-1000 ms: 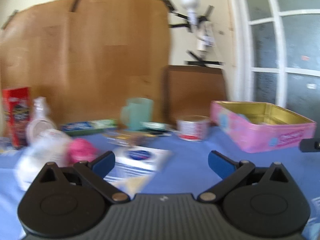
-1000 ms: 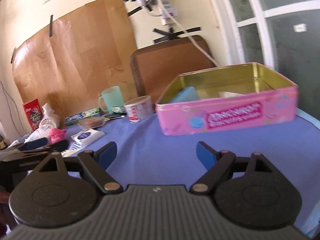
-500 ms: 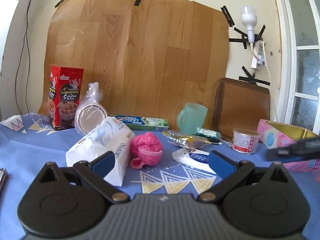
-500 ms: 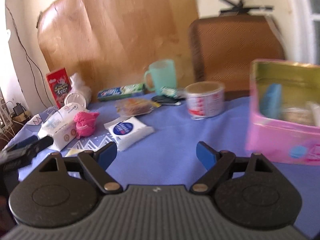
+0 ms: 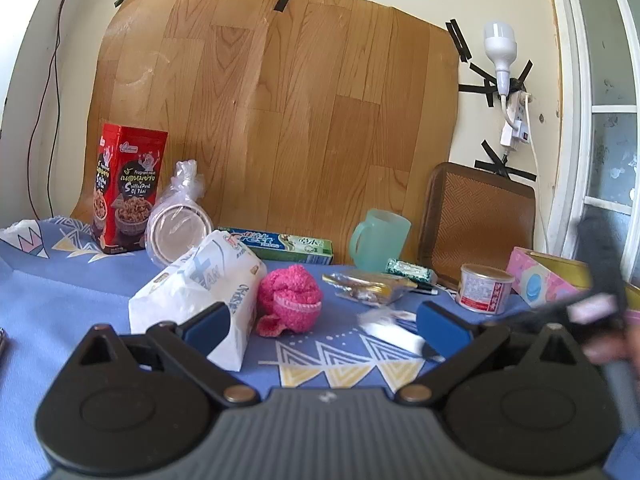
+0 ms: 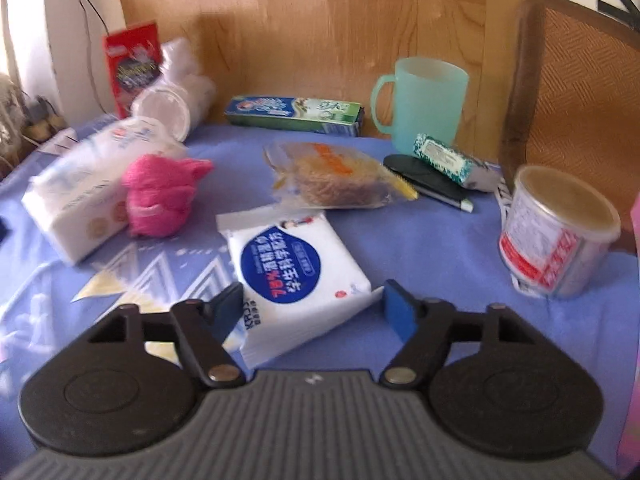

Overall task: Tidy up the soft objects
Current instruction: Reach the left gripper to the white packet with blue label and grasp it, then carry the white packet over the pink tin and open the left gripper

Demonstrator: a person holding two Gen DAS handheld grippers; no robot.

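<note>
A white wipes pack with a blue label (image 6: 298, 268) lies flat on the blue cloth, its near end between the fingers of my right gripper (image 6: 314, 308). The jaws are closing on it, and the pads stand at its edges without visibly pressing. A pink fluffy cloth (image 6: 160, 196) leans against a soft tissue pack (image 6: 88, 196) to the left. My left gripper (image 5: 324, 324) is open and empty, just short of the pink cloth (image 5: 290, 300) and the tissue pack (image 5: 196, 292). The right gripper shows as a dark blur (image 5: 592, 308) in the left wrist view.
A pink tin (image 5: 536, 276) stands open at the right. Behind the soft things are a noodle bag (image 6: 332, 172), a can (image 6: 556, 232), a green mug (image 6: 424, 104), a toothpaste box (image 6: 292, 114), a red box (image 5: 126, 184) and bagged cups (image 5: 178, 228). A chair back (image 5: 480, 220) stands against the wall.
The right gripper swept left from the pink tin down to the wipes pack, and its jaws narrowed. The left gripper swung left toward the tissue pack and pink cloth, then held still.
</note>
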